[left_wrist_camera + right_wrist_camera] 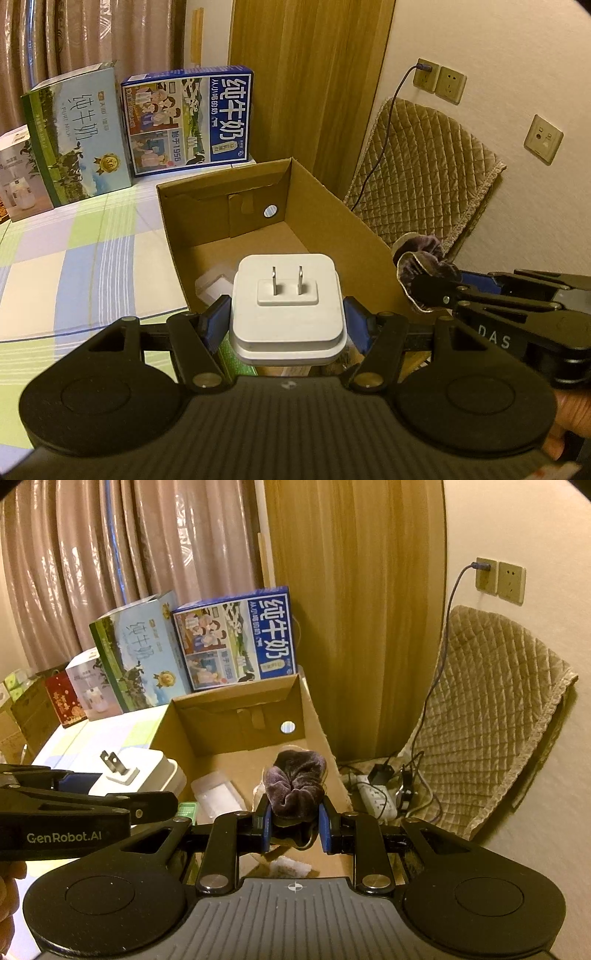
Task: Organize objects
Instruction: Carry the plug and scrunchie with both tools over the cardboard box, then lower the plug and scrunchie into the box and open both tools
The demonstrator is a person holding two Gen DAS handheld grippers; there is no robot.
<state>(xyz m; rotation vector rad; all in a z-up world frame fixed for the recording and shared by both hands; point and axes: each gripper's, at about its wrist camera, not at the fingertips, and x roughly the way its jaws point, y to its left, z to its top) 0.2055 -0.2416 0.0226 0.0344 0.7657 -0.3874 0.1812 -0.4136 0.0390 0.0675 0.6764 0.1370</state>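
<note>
Evidently both loads are mid-carry toward the open brown cardboard box (332, 221), at centre frame in both views. Low centre in its own view, the left gripper (286, 317) pinches a white square two-prong plug adapter (286, 306); the right gripper (294, 823) squeezes a dark purple velvet scrunchie (297, 786) over the box's right wall. Next, I judge, each should clear the rim before letting go.

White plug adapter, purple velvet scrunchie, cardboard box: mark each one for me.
white plug adapter (287, 314): left wrist view, flat face below the two prongs.
purple velvet scrunchie (297, 786): right wrist view, gathered folds above the pads.
cardboard box (332, 218): left wrist view, inner right wall.
</note>
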